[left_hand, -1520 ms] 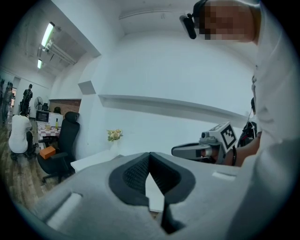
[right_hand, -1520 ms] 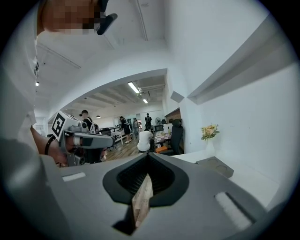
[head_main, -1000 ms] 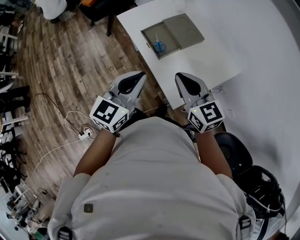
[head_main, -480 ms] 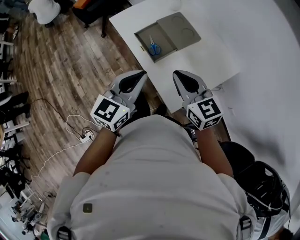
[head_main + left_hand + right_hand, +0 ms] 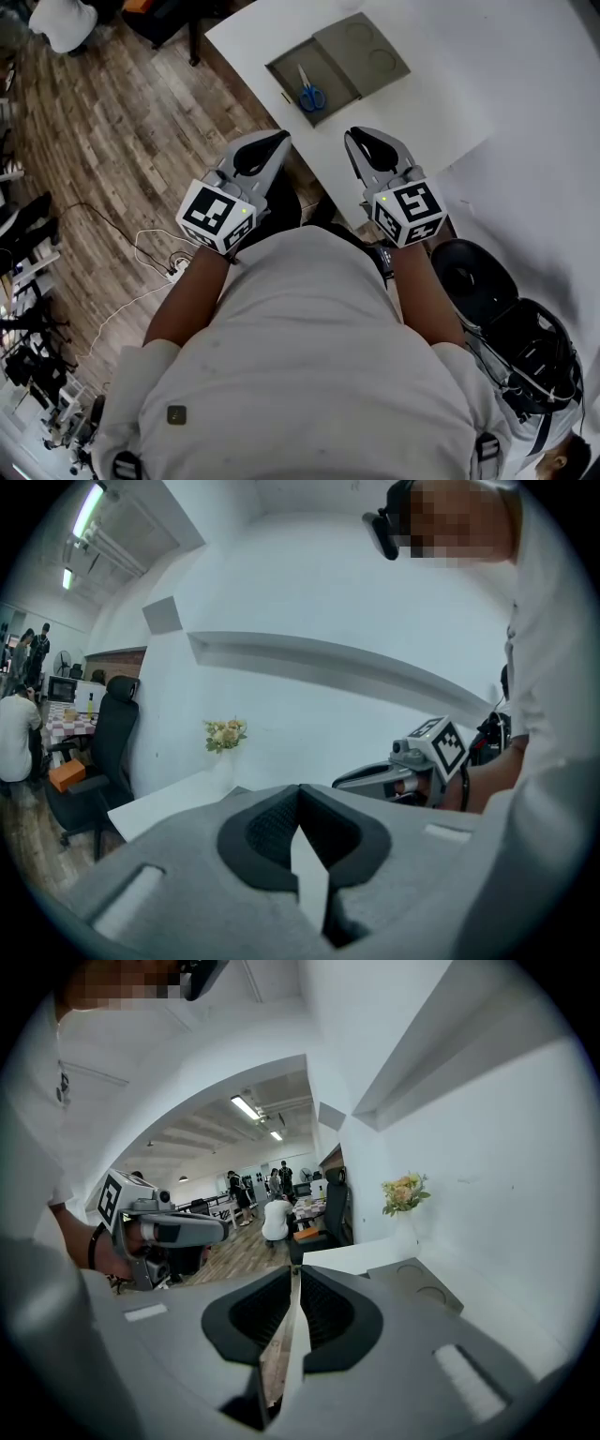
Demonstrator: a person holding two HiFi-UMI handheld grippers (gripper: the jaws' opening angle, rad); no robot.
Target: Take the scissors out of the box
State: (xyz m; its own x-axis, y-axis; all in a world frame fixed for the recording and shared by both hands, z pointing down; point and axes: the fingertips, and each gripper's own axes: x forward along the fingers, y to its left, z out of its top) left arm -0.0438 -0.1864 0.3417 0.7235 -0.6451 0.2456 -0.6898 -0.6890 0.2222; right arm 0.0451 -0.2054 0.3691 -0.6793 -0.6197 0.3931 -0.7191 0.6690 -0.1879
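Note:
Blue-handled scissors (image 5: 307, 92) lie in the open grey box (image 5: 284, 69) on the white table (image 5: 422, 103), its lid (image 5: 367, 53) folded out beside it. Both grippers are held side by side before the table's near edge, well short of the box. My left gripper (image 5: 279, 140) is shut and empty; its pads meet at the tip (image 5: 298, 794). My right gripper (image 5: 355, 137) has its jaws opening, with a narrow slit between them (image 5: 296, 1274) and nothing in it. The lid (image 5: 419, 1288) shows in the right gripper view; the scissors are hidden there.
A vase of flowers (image 5: 405, 1192) stands at the table's far end by the white wall. Wooden floor with a cable and power strip (image 5: 170, 268) lies to the left. A black stool (image 5: 473, 277) and a bag (image 5: 536, 356) sit at my right. People and an office chair (image 5: 112, 738) are farther off.
Both grippers have moved forward toward the table's near edge, still side by side. The box with the scissors has not moved on the table.

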